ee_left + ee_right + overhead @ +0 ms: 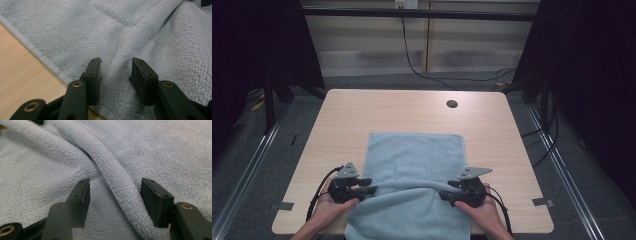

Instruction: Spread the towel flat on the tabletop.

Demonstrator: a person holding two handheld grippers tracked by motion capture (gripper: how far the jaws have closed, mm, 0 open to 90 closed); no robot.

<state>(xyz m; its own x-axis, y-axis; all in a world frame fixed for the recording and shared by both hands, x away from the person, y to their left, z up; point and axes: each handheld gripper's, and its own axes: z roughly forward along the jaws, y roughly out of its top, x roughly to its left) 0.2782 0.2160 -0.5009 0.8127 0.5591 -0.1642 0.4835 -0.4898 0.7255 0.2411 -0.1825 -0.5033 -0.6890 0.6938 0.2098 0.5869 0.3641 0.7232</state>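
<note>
The towel (414,165) lies ridged across its near part – left gripper (116,68) and right gripper (115,187) spread, straddling the fold unpinched; folding looks barely begun.

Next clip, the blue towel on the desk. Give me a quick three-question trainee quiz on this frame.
1. True or false: the light blue towel lies perfectly flat on the wooden table.
2. What runs between the jaws of the right gripper? A) a raised fold of towel B) a cable C) bare table
3. What sits in the tabletop beyond the towel's far edge?

Key: 1. False: a ridge is bunched up between the left gripper and the right one. 2. A; the pads stand apart from the fold. 3. A round cable hole.
</note>
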